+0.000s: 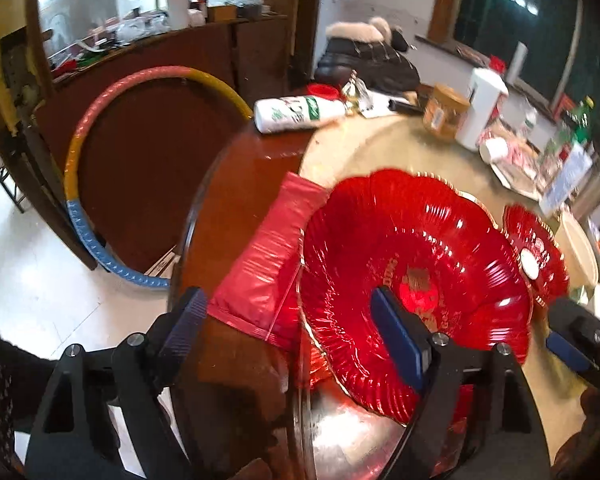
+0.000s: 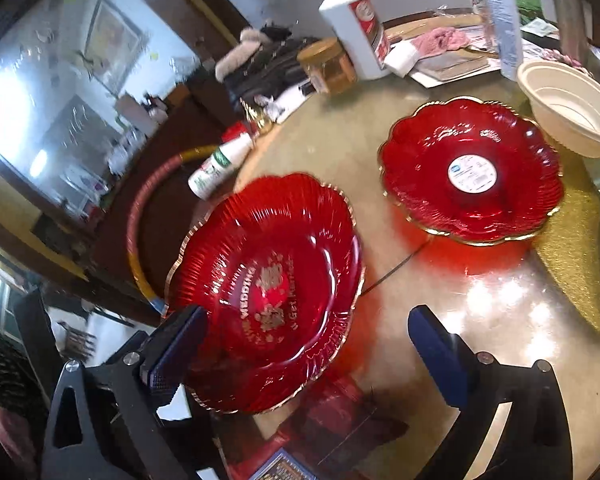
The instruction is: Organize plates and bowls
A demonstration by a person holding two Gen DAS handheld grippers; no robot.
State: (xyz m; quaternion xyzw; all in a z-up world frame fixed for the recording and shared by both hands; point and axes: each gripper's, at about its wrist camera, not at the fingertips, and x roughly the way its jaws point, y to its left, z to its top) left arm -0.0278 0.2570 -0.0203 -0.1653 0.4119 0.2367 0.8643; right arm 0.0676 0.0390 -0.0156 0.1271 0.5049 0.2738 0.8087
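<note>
Red wedding plate (image 2: 268,276) lay near the table edge, free of both tools. Left gripper (image 1: 288,334) and right gripper (image 2: 304,342) stood wide open, holding nothing. Second red plate (image 2: 472,172) sat apart, beside a cream bowl (image 2: 568,108). Judgement: grip the near rim squarely, lift level, then stack onto its match.

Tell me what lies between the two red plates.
Only bare table between the lettered red plate and the stickered red plate, crossed by a thin dark line; the right wrist view shows it.
</note>
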